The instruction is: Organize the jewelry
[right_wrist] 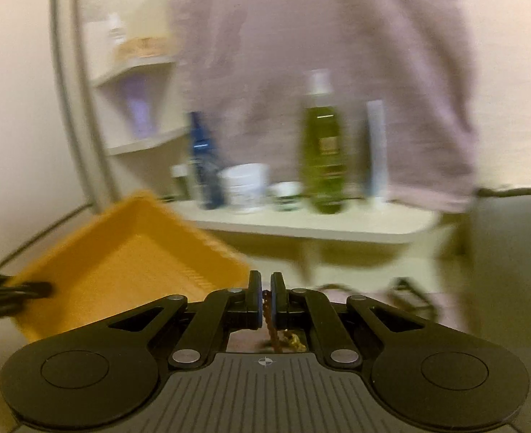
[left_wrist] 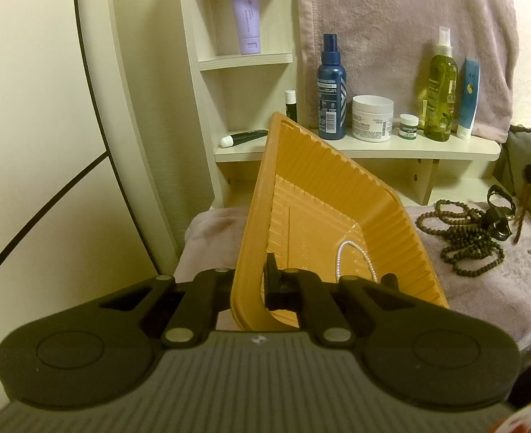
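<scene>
Between the fingers of the left gripper (left_wrist: pixel 262 281), pressed together, sits the near rim of the tray (left_wrist: pixel 323 209). The grip lifts that edge, so the tray tilts with its open side toward the right, ready to receive items. A white bead bracelet (left_wrist: pixel 355 256) already lies in the tray's low corner, just ahead of the fingers; the tilt probably keeps it pooled there.

Just right of the tray, on the pink cloth (left_wrist: pixel 482 288), lies a heap of dark bead strings (left_wrist: pixel 471 234), with a black clasp piece (left_wrist: pixel 498 216) touching its far side. These are judged still to be sorted.

Ahead of the right gripper (right_wrist: pixel 265 296), the jaws pinch a brown chain (right_wrist: pixel 272 332) that hangs down below the pads, with a gold piece at its lower end. The pinch near the top lets the chain dangle free of the cloth. The tray lies ahead and to the left, held by the other gripper at its left edge.

Farthest ahead, bottles and jars stand on a shelf (left_wrist: pixel 409 148), apart from the work.
</scene>
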Demonstrator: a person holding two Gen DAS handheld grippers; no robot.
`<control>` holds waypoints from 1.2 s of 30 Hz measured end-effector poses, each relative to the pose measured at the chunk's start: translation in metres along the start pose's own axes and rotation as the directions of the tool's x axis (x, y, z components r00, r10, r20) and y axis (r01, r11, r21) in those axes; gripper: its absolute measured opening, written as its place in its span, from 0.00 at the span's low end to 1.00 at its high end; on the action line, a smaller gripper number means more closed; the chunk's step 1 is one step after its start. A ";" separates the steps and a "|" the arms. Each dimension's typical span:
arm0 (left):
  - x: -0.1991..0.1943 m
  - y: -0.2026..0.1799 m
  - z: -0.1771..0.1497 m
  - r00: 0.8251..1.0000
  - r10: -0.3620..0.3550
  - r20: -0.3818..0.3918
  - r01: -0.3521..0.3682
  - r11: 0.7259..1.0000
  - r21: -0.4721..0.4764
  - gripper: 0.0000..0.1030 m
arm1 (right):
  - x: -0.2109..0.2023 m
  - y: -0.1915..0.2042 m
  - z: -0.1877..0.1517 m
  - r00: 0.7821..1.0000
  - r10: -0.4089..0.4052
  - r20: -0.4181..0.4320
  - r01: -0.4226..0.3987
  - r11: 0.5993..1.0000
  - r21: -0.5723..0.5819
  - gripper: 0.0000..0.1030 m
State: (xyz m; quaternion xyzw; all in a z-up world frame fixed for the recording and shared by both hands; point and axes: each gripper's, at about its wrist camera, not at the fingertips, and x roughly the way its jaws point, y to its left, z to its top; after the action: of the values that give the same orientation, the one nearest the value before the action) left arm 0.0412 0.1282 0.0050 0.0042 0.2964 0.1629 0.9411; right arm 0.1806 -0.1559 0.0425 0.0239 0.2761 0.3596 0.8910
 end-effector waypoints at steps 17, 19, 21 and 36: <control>-0.002 0.001 0.001 1.000 -0.012 0.003 0.012 1.000 -0.005 0.06 | 0.070 0.074 -0.034 0.946 0.281 -0.164 -0.277 0.960 0.049 0.05; -0.002 0.001 0.001 1.000 -0.012 0.004 0.012 1.000 -0.005 0.06 | 0.068 0.069 -0.035 0.955 0.256 -0.151 -0.251 0.967 0.052 0.18; -0.002 0.001 0.001 1.000 -0.012 0.003 0.012 1.000 -0.006 0.06 | 0.061 0.060 -0.036 0.964 0.231 -0.134 -0.224 0.972 0.066 0.29; -0.002 0.002 0.001 1.000 -0.011 0.004 0.011 1.000 -0.005 0.06 | 0.009 -0.047 -0.073 0.955 -0.271 -0.119 0.286 0.948 0.139 0.31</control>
State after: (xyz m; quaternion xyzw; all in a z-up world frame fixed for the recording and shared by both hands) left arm 0.0398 0.1292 0.0070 0.0006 0.2940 0.1584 0.9426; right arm 0.1786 -0.1965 -0.0346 0.0358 0.3471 0.2084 0.9137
